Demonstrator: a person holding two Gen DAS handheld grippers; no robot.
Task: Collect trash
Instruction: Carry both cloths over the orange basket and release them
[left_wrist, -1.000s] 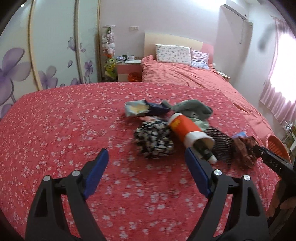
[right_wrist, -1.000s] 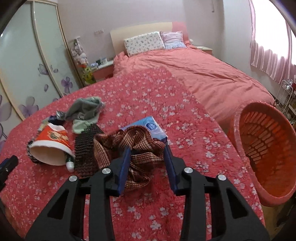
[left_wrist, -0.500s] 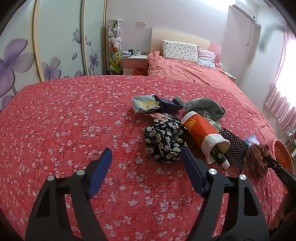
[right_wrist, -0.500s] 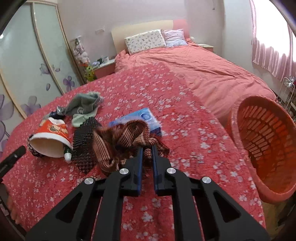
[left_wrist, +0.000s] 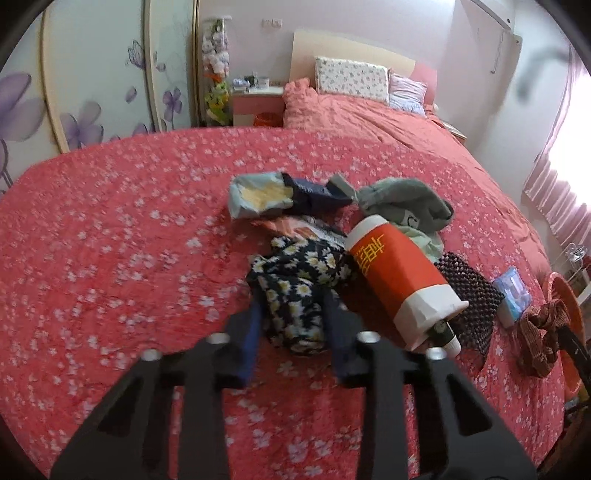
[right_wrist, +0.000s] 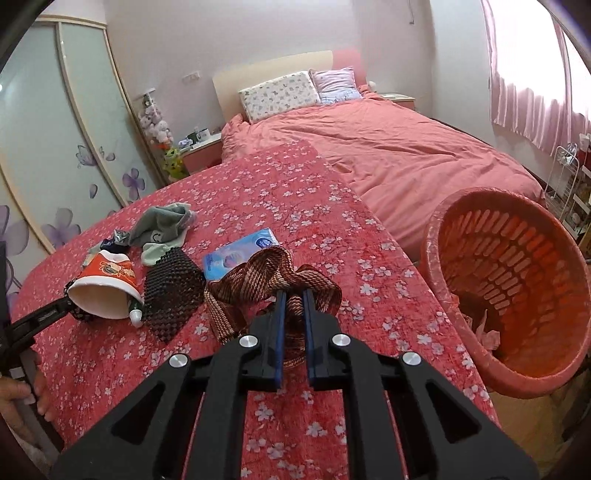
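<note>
Trash sits in a loose pile on the red flowery bedspread (left_wrist: 110, 240): a red paper cup (left_wrist: 397, 280) on its side with a tube poking out, a daisy-print cloth (left_wrist: 299, 280), a black mesh piece (right_wrist: 171, 291), a grey sock (right_wrist: 162, 225) and a blue tissue pack (right_wrist: 240, 251). The right tongs (right_wrist: 293, 295) are pinched shut on a brown striped cloth (right_wrist: 258, 273), just beside the orange basket (right_wrist: 461, 236) at the bed's edge. The left tongs (left_wrist: 291, 310) straddle the daisy cloth, fingers on either side; whether they're actually squeezing it is hard to tell through the blur.
</note>
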